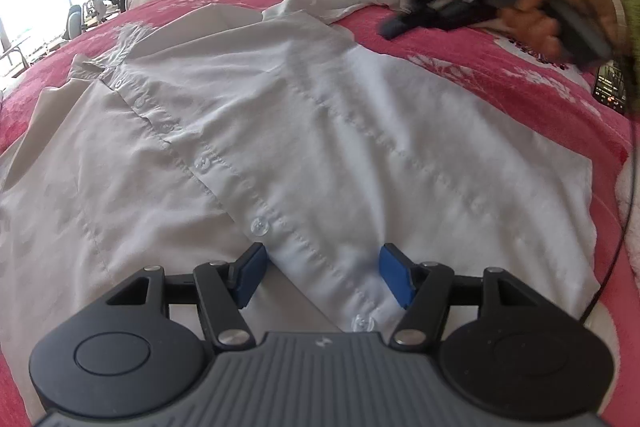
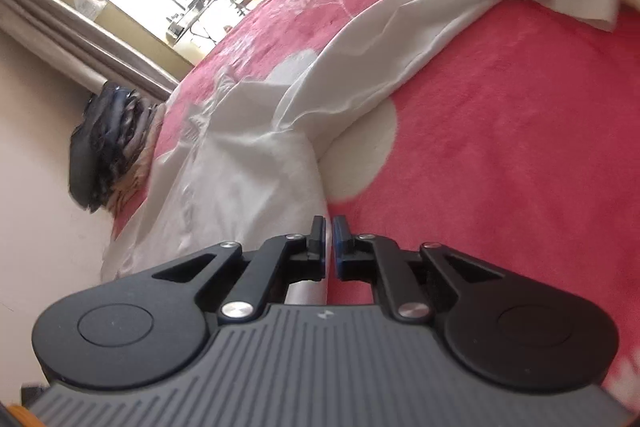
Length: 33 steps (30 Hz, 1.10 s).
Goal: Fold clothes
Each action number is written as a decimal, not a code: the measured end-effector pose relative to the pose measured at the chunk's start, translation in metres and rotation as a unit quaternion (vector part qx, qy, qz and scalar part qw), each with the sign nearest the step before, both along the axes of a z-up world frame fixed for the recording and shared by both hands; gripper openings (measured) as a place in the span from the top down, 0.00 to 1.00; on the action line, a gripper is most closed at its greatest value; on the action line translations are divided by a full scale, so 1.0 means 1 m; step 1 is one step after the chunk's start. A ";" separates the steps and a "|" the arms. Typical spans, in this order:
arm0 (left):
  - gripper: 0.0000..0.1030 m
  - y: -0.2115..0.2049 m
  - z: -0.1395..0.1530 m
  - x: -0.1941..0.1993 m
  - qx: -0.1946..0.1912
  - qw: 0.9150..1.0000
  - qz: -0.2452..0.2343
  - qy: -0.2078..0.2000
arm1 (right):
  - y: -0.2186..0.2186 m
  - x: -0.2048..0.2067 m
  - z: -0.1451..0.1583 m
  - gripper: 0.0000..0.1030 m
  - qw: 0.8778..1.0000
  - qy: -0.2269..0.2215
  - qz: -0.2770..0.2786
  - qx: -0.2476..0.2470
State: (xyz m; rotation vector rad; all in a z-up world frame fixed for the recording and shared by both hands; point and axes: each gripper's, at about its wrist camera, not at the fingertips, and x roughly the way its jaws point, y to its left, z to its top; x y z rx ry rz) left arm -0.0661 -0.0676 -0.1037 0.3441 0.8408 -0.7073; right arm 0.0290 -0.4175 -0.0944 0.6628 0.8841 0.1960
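My left gripper (image 1: 322, 277) is wide open over the white button-up shirt (image 1: 280, 131), which lies flat on the pink fuzzy blanket (image 1: 500, 75). My right gripper (image 2: 329, 247) is almost closed at the shirt's edge; I can't tell if it pinches cloth.

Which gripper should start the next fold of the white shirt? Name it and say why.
Left. The left gripper is open, its jaws astride the white shirt at the button placket near the hem. The right gripper is nearly shut at the shirt's side edge.

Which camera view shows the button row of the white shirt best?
The left wrist view: the button row runs clearly down the white shirt, between the open left tool. The right wrist view shows only the shirt's crumpled side; its buttons cannot be made out.
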 end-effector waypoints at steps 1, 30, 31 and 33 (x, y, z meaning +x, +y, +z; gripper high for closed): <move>0.37 0.000 0.000 0.000 0.000 1.000 0.000 -0.001 | 0.003 -0.007 0.001 0.95 1.000 0.014 0.015 -0.013; 0.37 0.005 0.000 -0.003 -0.007 1.000 -0.003 -0.012 | -0.007 -0.173 -0.004 0.74 0.973 0.195 -0.002 0.127; 0.37 0.005 0.000 -0.003 -0.007 1.000 -0.003 -0.012 | -0.006 -0.174 -0.003 0.74 0.973 0.189 -0.004 0.135; 0.37 0.006 0.000 -0.004 -0.007 1.000 -0.003 -0.012 | -0.005 -0.176 -0.002 0.74 0.973 0.179 -0.006 0.144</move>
